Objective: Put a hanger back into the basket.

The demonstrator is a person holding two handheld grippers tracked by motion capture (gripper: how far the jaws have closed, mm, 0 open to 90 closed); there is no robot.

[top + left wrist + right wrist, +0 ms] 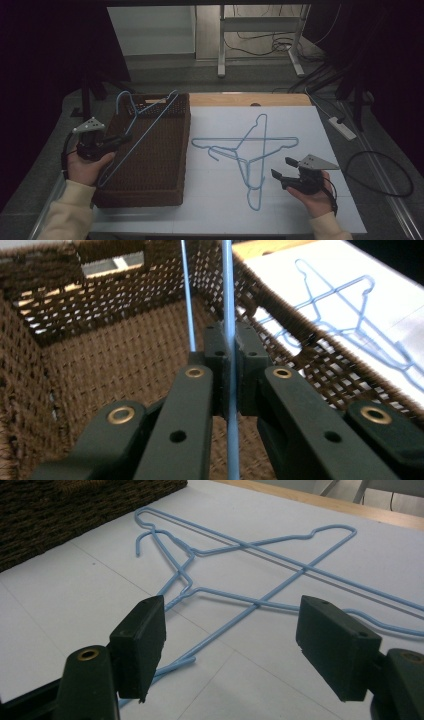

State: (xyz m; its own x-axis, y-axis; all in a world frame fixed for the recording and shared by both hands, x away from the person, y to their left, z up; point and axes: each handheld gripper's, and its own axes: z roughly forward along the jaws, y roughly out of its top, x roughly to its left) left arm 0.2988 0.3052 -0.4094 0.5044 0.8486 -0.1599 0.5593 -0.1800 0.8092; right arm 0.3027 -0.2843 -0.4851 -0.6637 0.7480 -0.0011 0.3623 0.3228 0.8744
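At left of the high view, the left gripper point(116, 141) clamps a light-blue wire hanger point(145, 125) propped across the brown woven basket point(145, 197). The right gripper point(285, 167) hovers wide open, empty, beside two crossed blue hangers point(250, 150). Released tilted, the held hanger's hook could snag the weave.

blue wire hanger point(137, 132) | tilted over basket point(165, 192) | clamped in left tongs point(116, 141)

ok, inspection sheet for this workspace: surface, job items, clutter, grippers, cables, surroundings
Surface: white sheet over a wooden table.
Job's things: one blue wire hanger held over the brown woven basket; two crossed hangers lie on the sheet.
Clutter: nothing seen.
Grippers: left gripper shut on the held hanger's wire; right gripper open, just short of the crossed hangers.
Cables: one trails from each gripper; floor cables and a power strip at right.
Surroundings: dark curtains, metal stand legs behind.
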